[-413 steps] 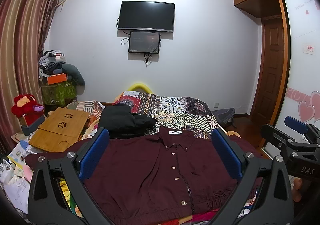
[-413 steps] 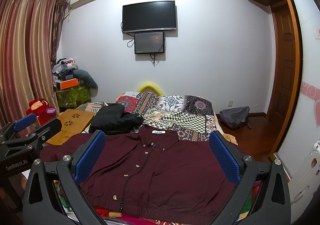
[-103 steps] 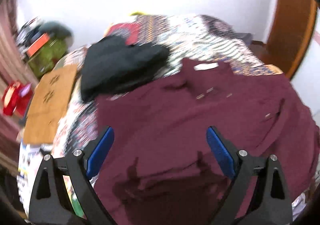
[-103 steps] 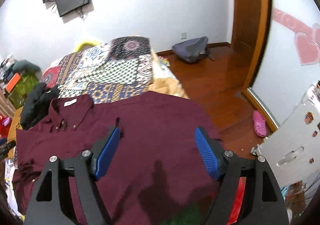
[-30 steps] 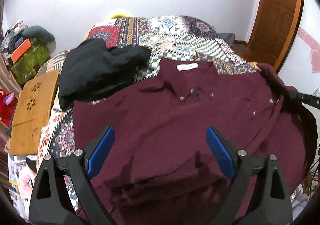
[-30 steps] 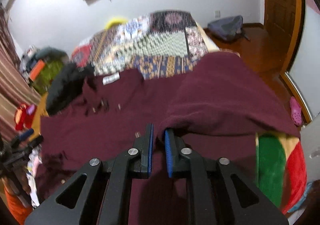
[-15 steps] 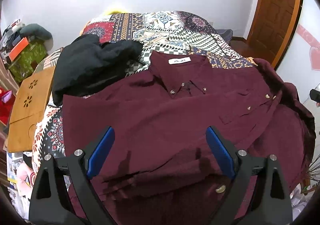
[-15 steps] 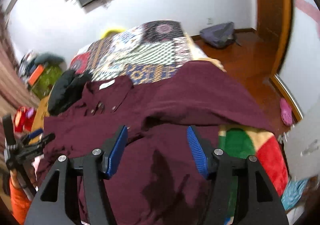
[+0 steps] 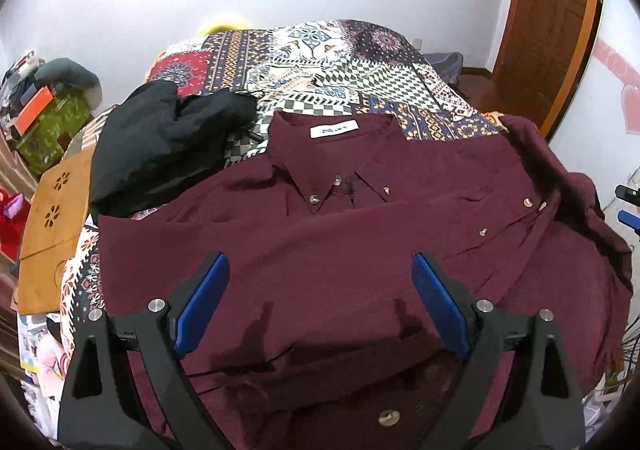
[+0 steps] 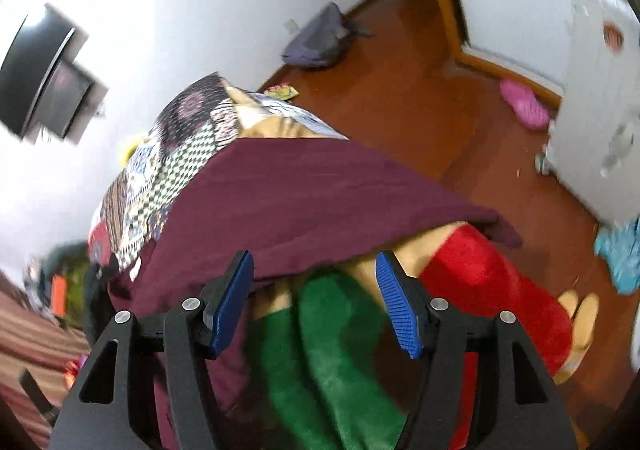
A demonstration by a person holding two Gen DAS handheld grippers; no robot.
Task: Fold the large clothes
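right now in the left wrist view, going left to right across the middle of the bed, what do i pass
wooden lap tray → black jacket → maroon shirt's collar label → shirt's folded-in sleeve with buttons → wooden door

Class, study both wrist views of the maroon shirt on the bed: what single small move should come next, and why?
Probably bring the right gripper, jaws open and empty, down onto the maroon shirt edge that drapes over the bed's side above the red and green blanket. That side hangs loose, and the left gripper hovers open over the shirt front, holding nothing.
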